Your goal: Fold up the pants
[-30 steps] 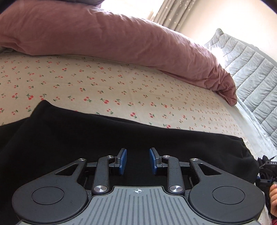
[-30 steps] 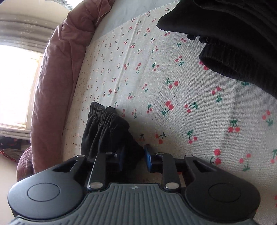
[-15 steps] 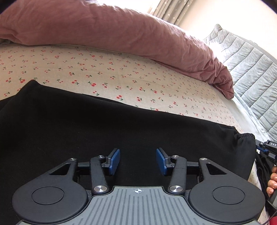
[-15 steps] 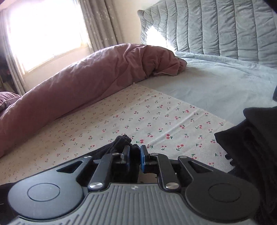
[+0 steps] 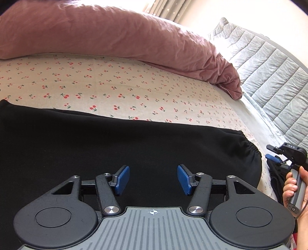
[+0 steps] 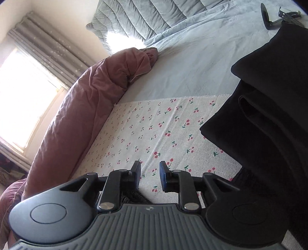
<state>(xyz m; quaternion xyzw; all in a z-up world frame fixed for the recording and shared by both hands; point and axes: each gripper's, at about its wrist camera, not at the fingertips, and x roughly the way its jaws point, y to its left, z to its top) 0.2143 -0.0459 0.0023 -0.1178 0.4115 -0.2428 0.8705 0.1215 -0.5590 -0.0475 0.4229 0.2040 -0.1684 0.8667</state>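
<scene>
The black pants [image 5: 134, 150] run off the left edge of the left wrist view, and their near part is hidden behind the left hand-held gripper [image 5: 153, 179]; the right hand-held gripper [image 5: 277, 155] shows only at the right border there, its fingertips too small to judge, the hand [image 5: 294, 192] holding it cut by the frame; in the right wrist view a stack of dark clothes [image 6: 269, 115] is cropped at the right edge; a bit of gathered black fabric [image 6: 134, 198] is mostly hidden behind the gripper's body; a small metal object [image 6: 277, 17] at the top right is too small to identify.
</scene>
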